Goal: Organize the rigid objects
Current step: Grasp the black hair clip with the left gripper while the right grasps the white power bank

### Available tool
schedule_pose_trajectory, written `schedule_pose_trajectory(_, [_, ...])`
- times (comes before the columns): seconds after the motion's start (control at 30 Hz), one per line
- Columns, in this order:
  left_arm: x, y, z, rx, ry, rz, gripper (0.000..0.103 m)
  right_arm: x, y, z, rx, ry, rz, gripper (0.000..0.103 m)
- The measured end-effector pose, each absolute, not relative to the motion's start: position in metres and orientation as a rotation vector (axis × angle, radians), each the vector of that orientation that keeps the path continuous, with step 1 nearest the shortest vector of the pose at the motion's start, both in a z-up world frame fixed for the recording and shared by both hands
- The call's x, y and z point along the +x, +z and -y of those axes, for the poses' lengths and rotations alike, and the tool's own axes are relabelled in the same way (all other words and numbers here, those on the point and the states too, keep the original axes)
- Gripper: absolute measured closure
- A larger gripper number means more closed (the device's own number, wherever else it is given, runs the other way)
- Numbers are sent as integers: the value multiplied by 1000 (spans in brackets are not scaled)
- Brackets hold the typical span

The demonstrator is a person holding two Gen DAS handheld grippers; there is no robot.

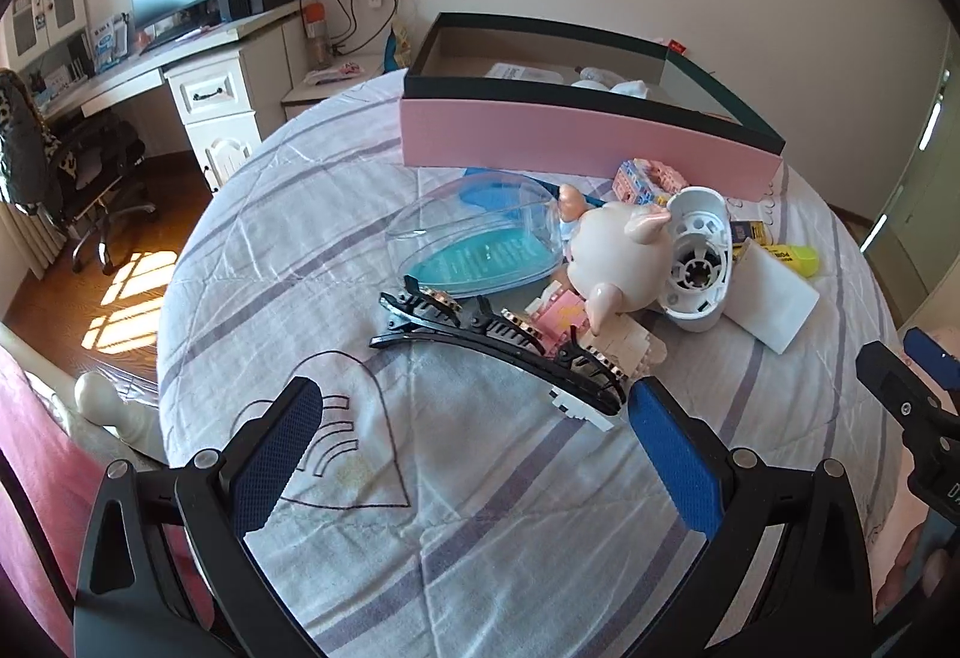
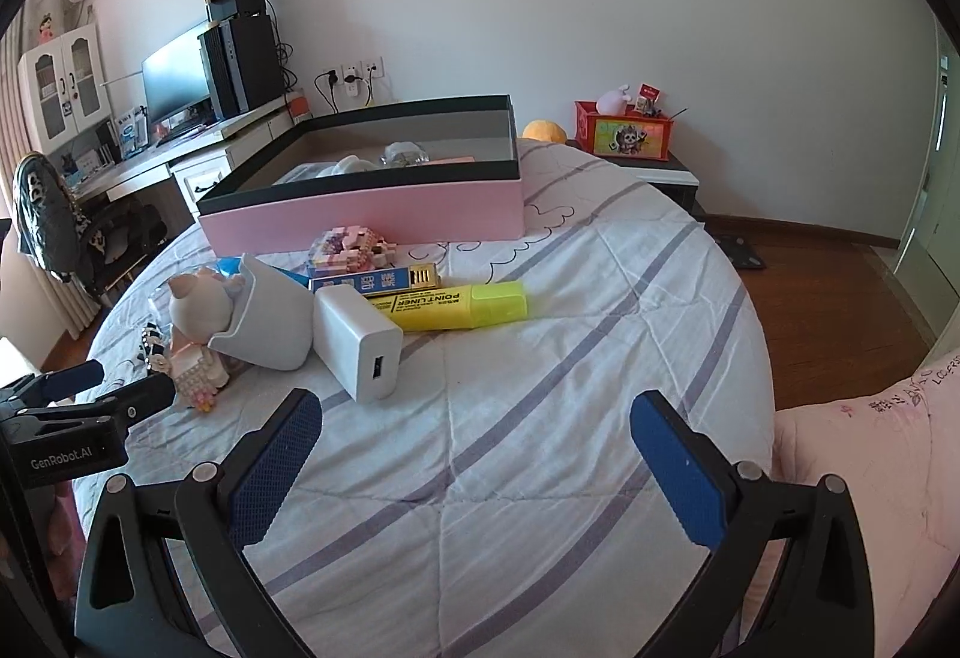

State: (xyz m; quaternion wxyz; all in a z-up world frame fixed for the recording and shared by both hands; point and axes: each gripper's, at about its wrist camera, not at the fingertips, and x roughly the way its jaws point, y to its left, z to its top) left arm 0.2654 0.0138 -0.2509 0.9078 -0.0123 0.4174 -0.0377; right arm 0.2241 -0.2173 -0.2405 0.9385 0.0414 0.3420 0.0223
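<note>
Both grippers, left (image 1: 474,418) and right (image 2: 474,430), hang spread and empty over the bed, near the hair clips (image 1: 498,340) and charger (image 2: 360,343), presumably bound for the pink box (image 2: 360,208).
</note>
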Motion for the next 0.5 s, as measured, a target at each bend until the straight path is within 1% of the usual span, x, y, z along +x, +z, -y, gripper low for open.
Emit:
schedule_pose_trajectory(0.13, [270,-255,-11,-24,-86,-856,0,233,-249,221,86,41,-720,0])
schedule_pose_trajectory(0.5, [252,-252,-64,-69,-52,-855,0,238,-251,214,75,46,-735,0])
